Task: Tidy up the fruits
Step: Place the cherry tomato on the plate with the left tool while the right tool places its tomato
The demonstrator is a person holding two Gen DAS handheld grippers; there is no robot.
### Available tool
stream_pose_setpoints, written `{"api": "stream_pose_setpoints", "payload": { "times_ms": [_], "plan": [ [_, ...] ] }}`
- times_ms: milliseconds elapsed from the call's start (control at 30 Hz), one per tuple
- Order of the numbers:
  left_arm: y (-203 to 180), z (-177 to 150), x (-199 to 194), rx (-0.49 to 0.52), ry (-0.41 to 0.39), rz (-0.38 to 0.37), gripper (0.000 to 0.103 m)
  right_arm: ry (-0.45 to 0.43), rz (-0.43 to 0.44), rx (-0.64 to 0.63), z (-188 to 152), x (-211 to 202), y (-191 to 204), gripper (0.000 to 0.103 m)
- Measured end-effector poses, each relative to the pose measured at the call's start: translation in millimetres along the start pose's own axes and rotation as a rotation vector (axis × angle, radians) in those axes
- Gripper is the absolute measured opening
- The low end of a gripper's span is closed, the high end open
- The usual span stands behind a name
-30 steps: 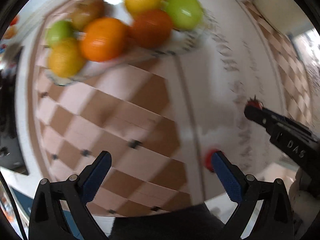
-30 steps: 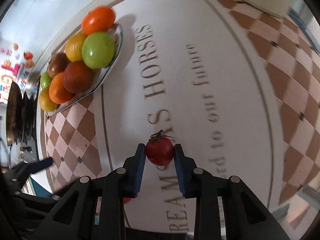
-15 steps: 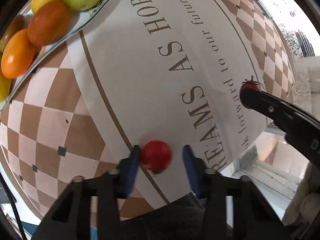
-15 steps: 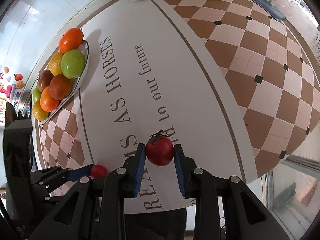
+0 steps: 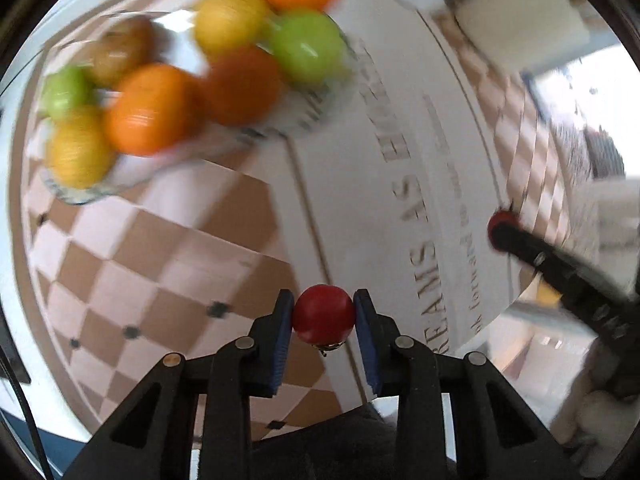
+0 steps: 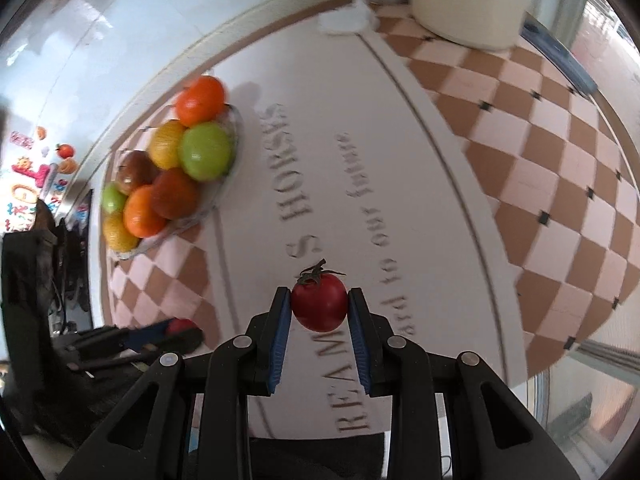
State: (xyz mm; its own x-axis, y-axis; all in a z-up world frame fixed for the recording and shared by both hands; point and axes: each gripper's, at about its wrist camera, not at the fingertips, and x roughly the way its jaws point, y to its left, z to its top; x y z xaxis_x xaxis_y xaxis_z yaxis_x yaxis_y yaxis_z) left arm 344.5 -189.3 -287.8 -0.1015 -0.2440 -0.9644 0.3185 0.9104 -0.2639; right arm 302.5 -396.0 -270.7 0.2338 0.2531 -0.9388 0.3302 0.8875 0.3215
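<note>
Both tongs now grip fruit: left gripper [image 5: 324,322] has just clamped a red tomato [image 5: 324,318], right gripper [image 6: 319,312] stays clamped on a stemmed tomato [image 6: 319,306]. Both are lifted off the tablecloth [image 6: 420,184], so the glass dish [image 6: 234,136] of citrus beyond is likely next.

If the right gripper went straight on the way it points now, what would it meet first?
Probably the tablecloth, near its printed words. The right gripper is shut on a tomato and points steeply down at it. The fruit plate lies off to the left. Depth is unclear.
</note>
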Motion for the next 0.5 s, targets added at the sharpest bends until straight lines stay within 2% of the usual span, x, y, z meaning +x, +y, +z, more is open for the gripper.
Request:
{"api": "stream_pose_setpoints", "payload": {
  "times_ms": [100,267,367,500],
  "plan": [
    [30,2,-32,-0.082,-0.060,-0.027,0.028,0.002,0.049,-0.046,4,6,30,0.031],
    [92,26,-89,-0.221,-0.156,-0.068,0.028,0.037,0.144,-0.124,13,35,94,0.031],
    [124,38,-103,-0.290,-0.193,-0.069,0.028,0.060,0.196,-0.174,19,56,135,0.031],
    [160,56,-104,-0.359,-0.196,-0.074,0.028,0.109,0.222,-0.205,24,89,171,0.031]
  ]
}}
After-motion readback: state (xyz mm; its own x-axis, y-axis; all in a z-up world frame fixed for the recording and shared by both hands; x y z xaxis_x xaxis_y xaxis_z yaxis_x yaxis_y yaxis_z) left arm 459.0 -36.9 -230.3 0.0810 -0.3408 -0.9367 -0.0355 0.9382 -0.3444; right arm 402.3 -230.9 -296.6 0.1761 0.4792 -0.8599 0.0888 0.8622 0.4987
